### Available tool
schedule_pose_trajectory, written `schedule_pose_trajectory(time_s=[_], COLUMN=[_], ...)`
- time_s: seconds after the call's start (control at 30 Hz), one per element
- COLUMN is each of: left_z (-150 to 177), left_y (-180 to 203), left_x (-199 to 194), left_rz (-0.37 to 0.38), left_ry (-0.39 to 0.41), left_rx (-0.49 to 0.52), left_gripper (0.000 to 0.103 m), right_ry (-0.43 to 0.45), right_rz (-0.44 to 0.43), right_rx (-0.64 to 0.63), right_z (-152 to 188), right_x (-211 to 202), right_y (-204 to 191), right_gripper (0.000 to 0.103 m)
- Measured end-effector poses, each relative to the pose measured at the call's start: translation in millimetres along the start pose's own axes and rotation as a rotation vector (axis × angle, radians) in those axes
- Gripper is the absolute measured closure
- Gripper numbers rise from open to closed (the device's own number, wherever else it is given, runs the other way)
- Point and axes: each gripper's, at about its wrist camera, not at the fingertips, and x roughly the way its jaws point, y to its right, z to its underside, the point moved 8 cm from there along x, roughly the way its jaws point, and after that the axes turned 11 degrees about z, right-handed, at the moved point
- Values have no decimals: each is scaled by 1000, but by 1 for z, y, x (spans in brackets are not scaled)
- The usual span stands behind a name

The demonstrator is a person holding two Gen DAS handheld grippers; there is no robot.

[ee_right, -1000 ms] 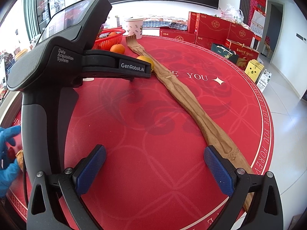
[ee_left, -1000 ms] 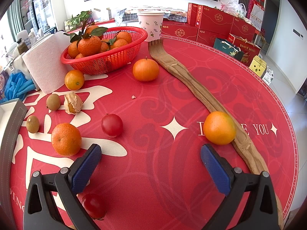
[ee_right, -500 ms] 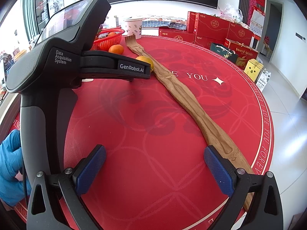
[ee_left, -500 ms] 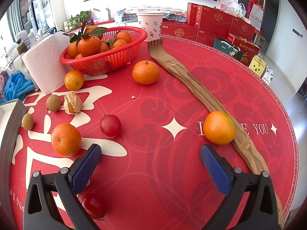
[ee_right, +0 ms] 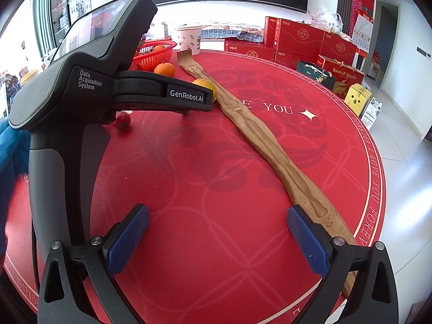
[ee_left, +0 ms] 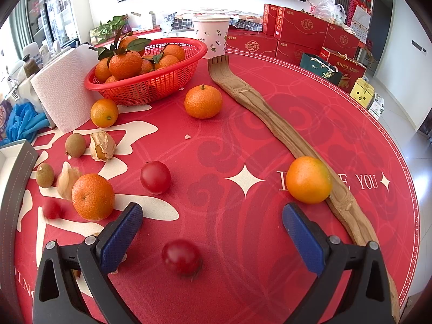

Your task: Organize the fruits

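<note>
Left wrist view: left gripper (ee_left: 212, 226) w/ fingers spread wide, nothing between them but a blurred red tomato (ee_left: 181, 257) on the red table mat (ee_left: 243, 140). Red basket (ee_left: 151, 81) already holds a heap of oranges. Still loose: orange (ee_left: 93, 196) nr the left pad, another tomato (ee_left: 155, 177), orange (ee_left: 203, 101) just beside the basket, small one (ee_left: 104, 112), orange (ee_left: 308, 179) against the wooden scratcher (ee_left: 270, 124), plus kiwis (and husked fruit). Judged barely started.

Right wrist view: right gripper (ee_right: 216, 239) also spread apart, empty, over bare mat; left tool's body blocks most fruit.
</note>
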Motion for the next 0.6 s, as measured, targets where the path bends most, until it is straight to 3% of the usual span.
schedule_pose_trajectory(time_s=[0.37,0.5,0.6], left_z=[0,-2,-8], left_y=[0,-6,-15], left_x=[0,-7,-50], left_rz=[1,-5,24], left_ry=[0,-43,60], left_rx=[1,-8,-10], left_gripper=[0,0,0], right_ry=[2,4,5], right_rz=[-3,-4,-9], right_rx=[-4,-7,-12], right_z=[1,1,1], right_x=[-1,-1,-1], right_y=[0,0,0], right_gripper=[1,1,1])
